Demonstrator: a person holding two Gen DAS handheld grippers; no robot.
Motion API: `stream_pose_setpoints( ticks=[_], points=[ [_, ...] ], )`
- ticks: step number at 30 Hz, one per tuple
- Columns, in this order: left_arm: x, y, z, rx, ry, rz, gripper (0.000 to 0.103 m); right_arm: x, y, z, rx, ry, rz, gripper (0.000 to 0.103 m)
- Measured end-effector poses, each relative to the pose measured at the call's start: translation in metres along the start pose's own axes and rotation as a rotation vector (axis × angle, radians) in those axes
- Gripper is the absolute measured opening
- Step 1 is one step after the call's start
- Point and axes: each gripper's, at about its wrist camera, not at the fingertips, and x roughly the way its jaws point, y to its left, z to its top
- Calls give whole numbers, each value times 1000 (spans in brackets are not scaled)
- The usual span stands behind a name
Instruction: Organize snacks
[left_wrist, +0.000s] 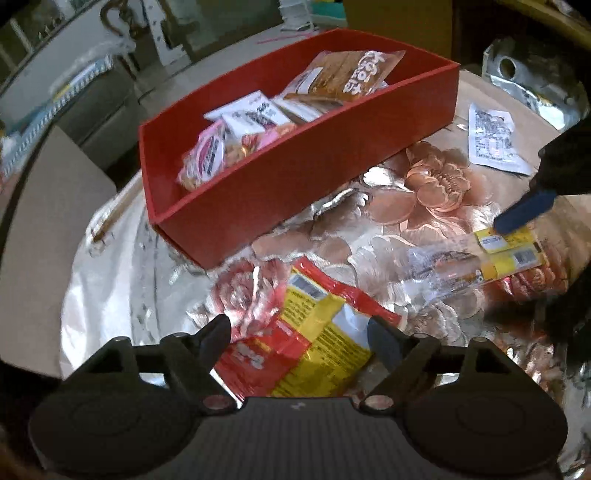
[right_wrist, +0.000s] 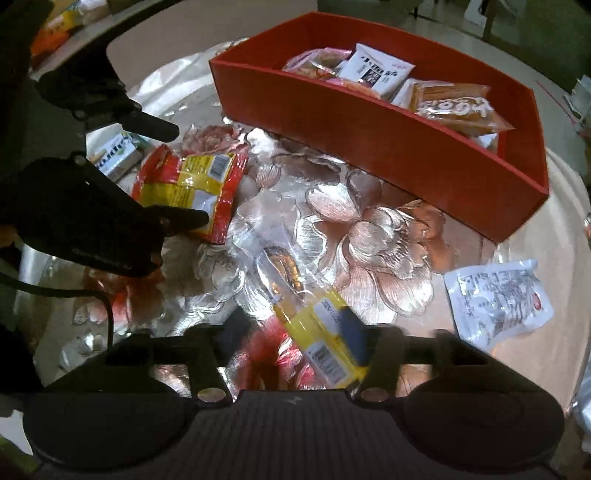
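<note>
Glossy embossed cloth with raised pink and silver peonies covers the table I am working over, and it throws back glare in both views.

Across the top of each frame sits a long red box, matte card with straight walls. Inside it I see a tan crinkly biscuit bag at one end, flat white sachets in the middle and a pink-and-white packet at the other end.

Loose on the cloth: a red-and-yellow foil pouch, wrinkled and shiny, low centre in my left view; a long clear wrapper with a yellow end, low centre in my right view; and a white printed sachet at the right edge of that view.

My left gripper has its jaws well apart, straddling the red-and-yellow pouch without pinching it. My right gripper also stands wide apart over the yellow end of the clear wrapper; a blue pad lies right against that end, but nothing is clamped.
</note>
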Motion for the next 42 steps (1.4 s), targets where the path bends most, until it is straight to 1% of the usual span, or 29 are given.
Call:
stream_pose_setpoints(
  ticks=[1,2,5,8,10,11,12,13,14,16,18,19,20,21,24,25,26,27,29,30,31,32,34,36,38,39,40,41,42],
  points=[
    [-1,0,-1,2,7,-4,77,5,1,0,-6,16,2,102],
    [-2,0,-3,5,9,-3,77,11,1,-2,-8,36,-2,103],
    [0,1,-9,-25,3,-2,79,13,3,-6,-23,22,-16,103],
    [2,-3,-5,-1,9,-4,80,9,-10,-6,67,-9,30,103],
    [1,-7,-5,36,-3,-2,77,6,-18,-4,101,-2,70,102],
    [0,-9,-6,53,-11,0,74,5,-21,-3,120,-3,72,99],
    [-2,-11,-8,65,-17,-5,72,4,-21,-2,125,-5,54,96],
    [-4,-12,-10,69,-16,-13,68,3,-16,0,100,0,18,92],
    [-6,-12,-13,71,-18,-27,64,5,-9,1,53,2,-23,90],
    [-9,-11,-18,107,-24,-29,63,11,4,2,-38,3,-90,88],
    [-12,-6,-19,118,-59,-19,62,11,2,7,-27,9,-74,86],
    [-12,-5,-19,136,-64,-22,68,9,0,9,-18,6,-74,81],
    [-10,-6,-18,167,-64,-18,74,8,-2,10,-17,8,-84,79],
    [-9,-7,-17,188,-68,-12,76,8,-1,11,-17,8,-83,79],
    [-5,-8,-12,236,-62,-53,77,6,-2,9,-12,1,-79,69],
    [-6,-9,-11,257,-69,-56,77,3,-4,8,-7,0,-75,64],
    [-7,-10,-12,292,-71,-62,77,2,-7,7,2,-2,-70,60],
    [-10,-11,-14,329,-66,-90,77,2,-10,8,15,-3,-63,58],
    [-13,-11,-19,378,-54,-163,78,1,-14,8,24,-5,-52,57],
    [-12,-12,-20,398,-50,-161,78,3,-14,7,26,-6,-48,57],
    [-7,-14,-21,425,-39,-141,81,3,-13,7,18,-6,-49,57],
    [-3,-13,-21,441,-38,-135,87,4,-12,7,12,-6,-52,57],
    [2,-8,-15,432,-22,-166,89,4,-11,8,6,0,-51,59],
    [7,-3,-9,370,-4,-195,88,4,-12,9,22,-7,-42,65],
    [6,1,-10,315,-7,-202,87,5,-14,9,35,-5,5,82],
    [5,0,-11,286,-13,-194,87,6,-13,8,37,-10,24,86],
    [4,-2,-12,259,-18,-184,84,7,-12,8,43,-13,41,97],
    [2,-5,-14,229,-19,-168,78,10,-10,8,32,-7,66,103],
    [0,-8,-15,190,-10,-154,74,12,-7,9,16,-3,77,103]
  ],
)
